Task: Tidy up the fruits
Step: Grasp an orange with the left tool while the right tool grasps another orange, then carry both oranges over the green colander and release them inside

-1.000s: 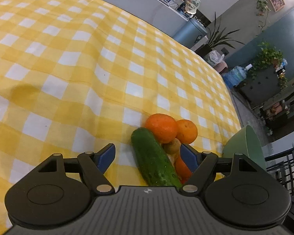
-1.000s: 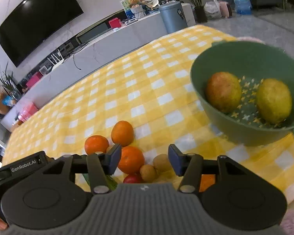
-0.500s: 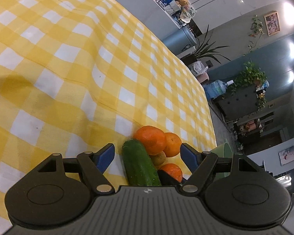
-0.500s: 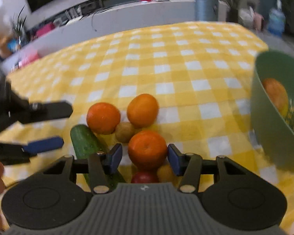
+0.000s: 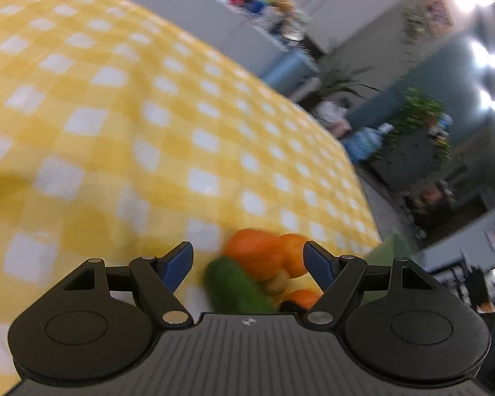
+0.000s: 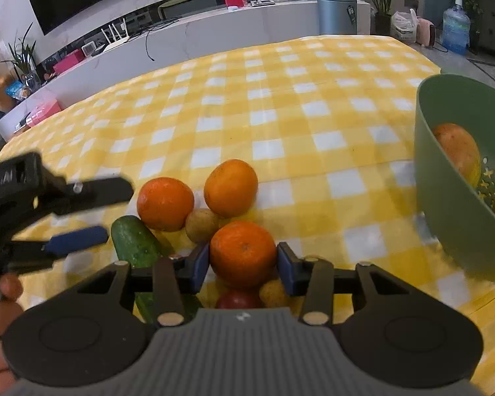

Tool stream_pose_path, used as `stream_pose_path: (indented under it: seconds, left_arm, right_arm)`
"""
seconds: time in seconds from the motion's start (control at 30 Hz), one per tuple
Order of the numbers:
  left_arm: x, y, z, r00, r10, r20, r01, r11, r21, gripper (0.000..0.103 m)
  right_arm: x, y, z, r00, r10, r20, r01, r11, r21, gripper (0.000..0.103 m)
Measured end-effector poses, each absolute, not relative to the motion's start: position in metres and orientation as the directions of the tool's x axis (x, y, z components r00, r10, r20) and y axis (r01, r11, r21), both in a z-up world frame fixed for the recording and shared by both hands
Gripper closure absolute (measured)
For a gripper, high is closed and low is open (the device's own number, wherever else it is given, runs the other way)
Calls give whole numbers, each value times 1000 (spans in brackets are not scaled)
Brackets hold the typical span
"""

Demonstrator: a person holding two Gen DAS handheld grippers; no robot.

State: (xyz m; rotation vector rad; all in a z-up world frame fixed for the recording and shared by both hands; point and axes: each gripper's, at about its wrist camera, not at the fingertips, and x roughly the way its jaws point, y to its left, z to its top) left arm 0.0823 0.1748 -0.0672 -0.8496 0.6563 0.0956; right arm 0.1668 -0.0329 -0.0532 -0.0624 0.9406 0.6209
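A pile of fruit lies on the yellow checked cloth (image 6: 280, 105). My right gripper (image 6: 243, 264) has its blue pads against both sides of the nearest orange (image 6: 243, 252). Behind it lie two more oranges (image 6: 165, 203) (image 6: 231, 187), a small brown fruit (image 6: 202, 225) and a cucumber (image 6: 135, 242). A red fruit (image 6: 237, 299) sits just under the gripper. The green bowl (image 6: 445, 204) at the right holds two large fruits (image 6: 458, 151). My left gripper (image 5: 247, 262) is open and empty, over the blurred cucumber (image 5: 234, 285) and oranges (image 5: 257, 254); it also shows at the left of the right wrist view (image 6: 82, 211).
The table's far and right edges drop to the floor. A long white counter (image 6: 214, 29) with a TV above it stands behind the table. A grey bin (image 6: 336, 11), plants and a water bottle (image 6: 456, 29) stand beyond the right edge.
My right gripper has moved forward and closed its pads onto the nearest orange. The left gripper has shifted and its view is now motion-blurred.
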Motion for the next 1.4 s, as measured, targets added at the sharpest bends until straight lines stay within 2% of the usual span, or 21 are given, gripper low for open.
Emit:
stream_pose_path:
  seconds: [0.07,0.13,0.27,0.47,0.63,0.8,0.87,1.2,1.27,1.4]
  left_arm:
    - [90,177,-67,804,-229,-549,-272,678,-683,15]
    - [96,178,-69,784,-252,-567,-260,697,-668,15]
    - [109,186,-78,749,-253,-613,-289,707,-645,17]
    - [112,191,-82,751,-269,-603,-287,689,-665,20]
    - [116,179,-78,731,-265,-629,-261,743,-617,23]
    - [119,160,-71,705,-215,-676,-260,808,-529,41]
    - [117,155,-69,708,-186,-681,-269,821,-504,42]
    - [99,165,-70,767,-160,-621,-333,728,-600,50]
    - [95,164,-68,776,-141,-615,-347,720,-602,55]
    - [90,166,-63,811,-146,-566,-328,689,-647,62]
  right_arm:
    - [167,-34,-53,429,473,-770,-524,824,214,62]
    - [168,-34,-54,428,476,-768,-524,823,219,62]
    - [167,-34,-54,425,481,-767,-521,823,227,62]
    - [169,-33,-55,421,484,-767,-522,821,231,62]
    - [168,-33,-55,421,484,-767,-525,820,229,62]
    - [168,-33,-55,420,483,-768,-525,820,229,62]
    - [168,-33,-55,420,483,-768,-525,820,228,62]
    - [169,-34,-55,420,488,-765,-513,823,243,62]
    - [167,-39,-50,458,494,-739,-490,834,253,62]
    - [163,-60,-34,539,564,-626,-458,820,344,62]
